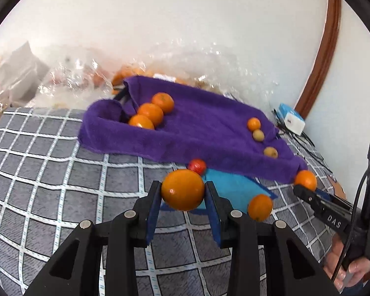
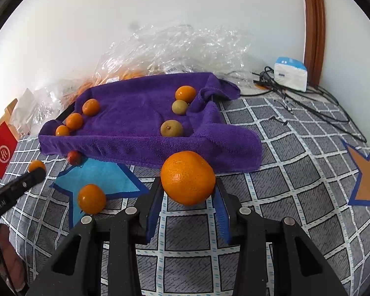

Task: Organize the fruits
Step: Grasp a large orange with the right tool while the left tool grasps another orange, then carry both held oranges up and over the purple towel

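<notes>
near purple towel point(image 2: 140, 113) edge, both grippers gripping oranges.

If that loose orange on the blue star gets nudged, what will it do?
The loose orange looks round and unsupported, so it would probably roll. Its skin seems smooth and glossy, perhaps slippery. The checked bedcover looks soft, likely slowing it.

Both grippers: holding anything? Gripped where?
Yes, both. The left gripper clamps an orange across its sides, pads at mid-height. The right gripper pinches another orange by its lower sides; most of it sits above the pads.
</notes>
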A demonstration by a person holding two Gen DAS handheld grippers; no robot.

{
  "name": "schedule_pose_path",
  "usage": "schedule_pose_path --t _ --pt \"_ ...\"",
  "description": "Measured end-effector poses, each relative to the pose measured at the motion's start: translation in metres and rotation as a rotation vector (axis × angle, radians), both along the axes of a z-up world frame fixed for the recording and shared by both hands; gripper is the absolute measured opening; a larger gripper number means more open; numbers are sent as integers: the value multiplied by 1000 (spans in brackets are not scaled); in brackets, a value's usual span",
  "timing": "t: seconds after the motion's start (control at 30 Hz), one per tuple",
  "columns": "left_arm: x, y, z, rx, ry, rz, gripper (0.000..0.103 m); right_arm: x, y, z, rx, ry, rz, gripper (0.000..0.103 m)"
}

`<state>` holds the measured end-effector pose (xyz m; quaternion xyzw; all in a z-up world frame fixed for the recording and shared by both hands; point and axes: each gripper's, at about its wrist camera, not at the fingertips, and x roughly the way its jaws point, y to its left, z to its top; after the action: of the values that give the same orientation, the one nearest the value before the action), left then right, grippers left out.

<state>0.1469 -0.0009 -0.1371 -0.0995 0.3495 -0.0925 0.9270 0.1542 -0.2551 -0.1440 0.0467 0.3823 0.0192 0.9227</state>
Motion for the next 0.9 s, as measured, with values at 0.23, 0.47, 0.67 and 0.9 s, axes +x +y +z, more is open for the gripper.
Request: schedule_pose_path --t 0.23,0.47,0.67,0.9 --pt "3 6 2 -24 -7 33 34 -4 3 4 -17 -23 3 40" --pt "2 13 3 -48 -13 59 34 -5 2 6 -21 -32 -11 40" --pt "1 15 5 -53 -28 74 34 -8 6 8 -43 -54 -3 40" --pt "1 14 5 -52 -31 76 34 -10 6 10 -46 -70 -4 40"
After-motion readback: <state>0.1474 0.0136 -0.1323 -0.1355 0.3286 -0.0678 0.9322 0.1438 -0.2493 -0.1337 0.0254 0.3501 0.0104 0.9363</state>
